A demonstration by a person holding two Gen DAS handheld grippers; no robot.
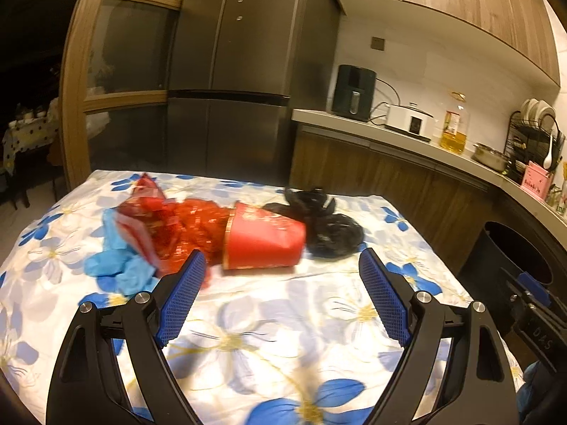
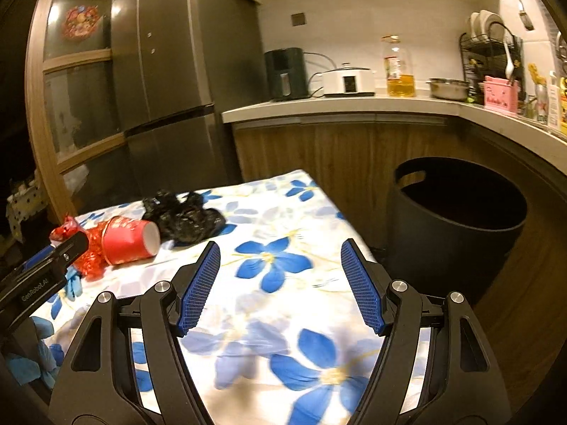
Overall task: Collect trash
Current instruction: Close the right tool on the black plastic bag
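A red paper cup [image 1: 264, 241] lies on its side on the floral tablecloth [image 1: 269, 322], also in the right wrist view [image 2: 129, 241]. Red crinkled wrapping [image 1: 170, 223] lies at its left, with a blue glove [image 1: 117, 265] beside it. A crumpled black plastic bag [image 1: 326, 223] lies behind the cup, also seen in the right wrist view [image 2: 184, 217]. My left gripper [image 1: 283, 265] is open and empty, just short of the cup. My right gripper [image 2: 280, 258] is open and empty over bare cloth. A black trash bin [image 2: 457, 219] stands on the floor right of the table.
A dark fridge [image 1: 226, 71] and a wooden cabinet stand behind the table. The counter [image 2: 336, 106] holds an air fryer, a white cooker, an oil bottle, a steel bowl and a dish rack. The table's right edge lies close to the bin.
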